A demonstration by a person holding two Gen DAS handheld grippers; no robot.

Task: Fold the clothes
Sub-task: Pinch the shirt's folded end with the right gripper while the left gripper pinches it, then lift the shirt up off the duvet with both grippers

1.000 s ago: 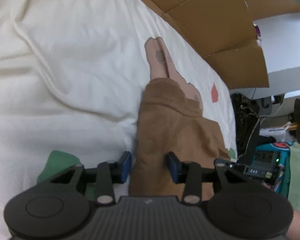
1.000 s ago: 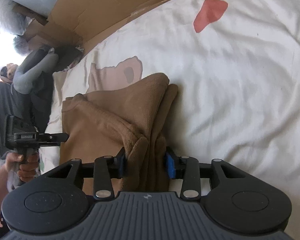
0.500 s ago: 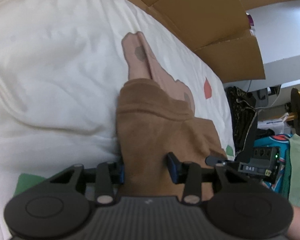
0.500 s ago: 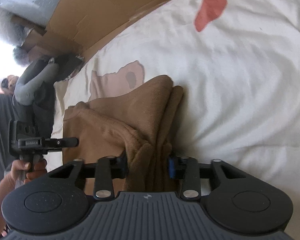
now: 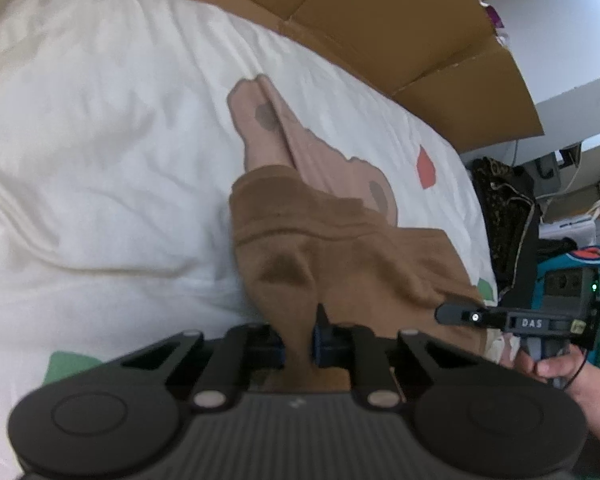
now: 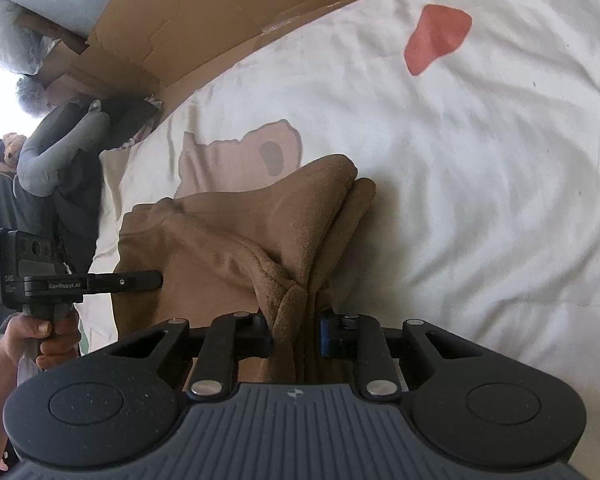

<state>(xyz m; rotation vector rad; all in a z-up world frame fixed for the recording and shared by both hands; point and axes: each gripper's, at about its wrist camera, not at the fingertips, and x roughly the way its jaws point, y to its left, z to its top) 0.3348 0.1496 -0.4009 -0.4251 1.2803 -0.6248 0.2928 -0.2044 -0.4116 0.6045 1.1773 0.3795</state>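
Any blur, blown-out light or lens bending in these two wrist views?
Left wrist view: soft throughout, the brown garment smeared, cardboard edges bowed by the fisheye. Right wrist view: sharper, fleece texture readable on the garment, but the far left edge is blown out to white and the white bedsheet curves strongly.

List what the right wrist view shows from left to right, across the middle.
Hand on the left gripper → brown garment, bunched between the closing jaws of the right gripper → white sheet.
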